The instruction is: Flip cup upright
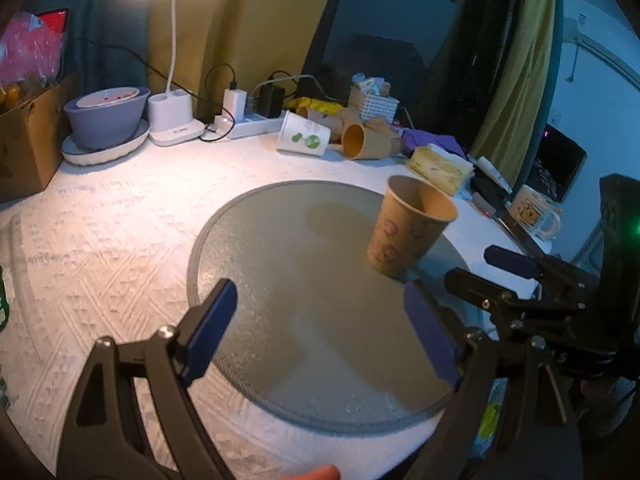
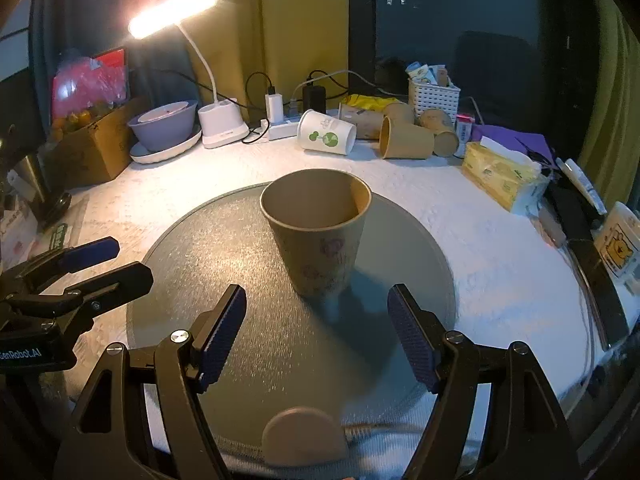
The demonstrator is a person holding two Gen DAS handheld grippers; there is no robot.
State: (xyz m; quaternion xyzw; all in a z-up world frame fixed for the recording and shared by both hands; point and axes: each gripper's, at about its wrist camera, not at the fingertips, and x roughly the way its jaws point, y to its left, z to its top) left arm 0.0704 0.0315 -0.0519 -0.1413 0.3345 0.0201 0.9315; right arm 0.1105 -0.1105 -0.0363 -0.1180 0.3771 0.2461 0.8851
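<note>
Right gripper (image 2: pixel 316 332) agape, cup (image 2: pixel 318 232) base shadowed

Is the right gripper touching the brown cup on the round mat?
Apart. The right wrist view shows the right gripper open, with bare mat between its fingertips and the upright brown cup.

A lived-in room at home, a bedroom or study corner by the look of it. A lit desk lamp (image 2: pixel 218 120) stands at the back of a table under a white textured cloth (image 2: pixel 472 264). Left of the lamp sit stacked bowls (image 2: pixel 164 124) and a cardboard box (image 2: pixel 92 148); right of it a power strip (image 2: pixel 280 128) with chargers, spare paper cups (image 2: pixel 404 138), tissues (image 2: pixel 500 176) and a cartoon mug (image 2: pixel 616 248). Yellow curtains (image 2: pixel 300 20) hang behind the lamp
</note>
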